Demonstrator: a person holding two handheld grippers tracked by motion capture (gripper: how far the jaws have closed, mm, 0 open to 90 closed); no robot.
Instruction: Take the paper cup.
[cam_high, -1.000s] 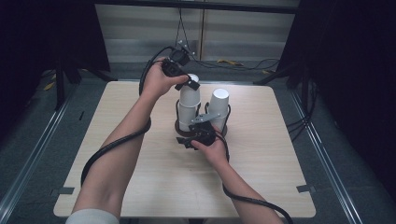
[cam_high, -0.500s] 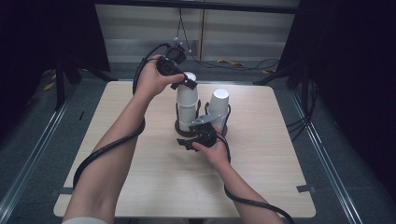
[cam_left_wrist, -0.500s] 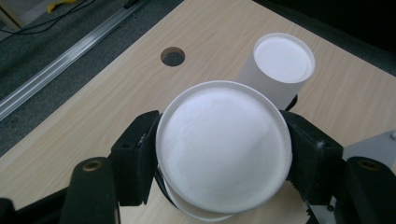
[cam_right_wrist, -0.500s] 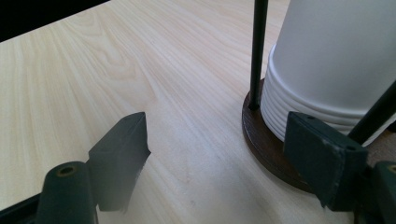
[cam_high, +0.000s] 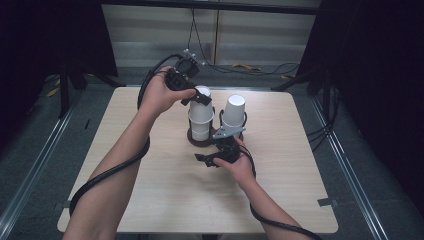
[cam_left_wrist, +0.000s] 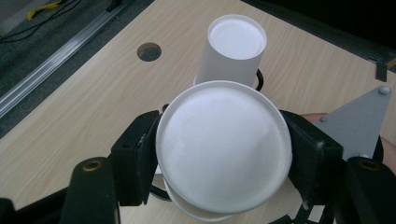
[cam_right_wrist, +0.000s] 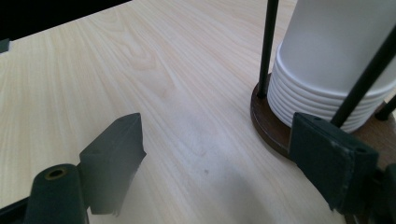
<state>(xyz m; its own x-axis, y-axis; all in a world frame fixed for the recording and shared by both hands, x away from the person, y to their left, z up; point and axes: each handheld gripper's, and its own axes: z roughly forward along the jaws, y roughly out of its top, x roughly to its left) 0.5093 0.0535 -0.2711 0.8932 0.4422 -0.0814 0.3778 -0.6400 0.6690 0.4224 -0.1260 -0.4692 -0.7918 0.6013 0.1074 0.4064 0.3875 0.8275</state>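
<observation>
- Left gripper first: we are clamping its two black jaws on the top paper cup, one jaw on each side of the wall just below the closed end, which is facing up at the camera in the left gripper view.
- Over at the right gripper we are keeping the jaws spread wide with nothing between them, low over the table, beside the wooden base of the holder; one jaw is sitting just in front of that base, and we cannot tell whether it is touching.
- We are working on the stack of cups, standing upside down inside the thin black rods of the holder at the middle of the table; the cup we are gripping is riding at the top of it, with the rim of another showing just under it, and we cannot tell whether the two are apart yet.
- We are judging the cup to be very light, thin-walled paper: it would be crushing under a hard squeeze, so a gentle grip near the stiff closed end is suiting it better than one at mid-wall.
- We are expecting nested cups to cling, so the next one may be coming up with it; the smooth tapering wall may also be slipping between the jaws.
- We are leaving the second cup standing upside down just beside the stack, in its own place.
</observation>
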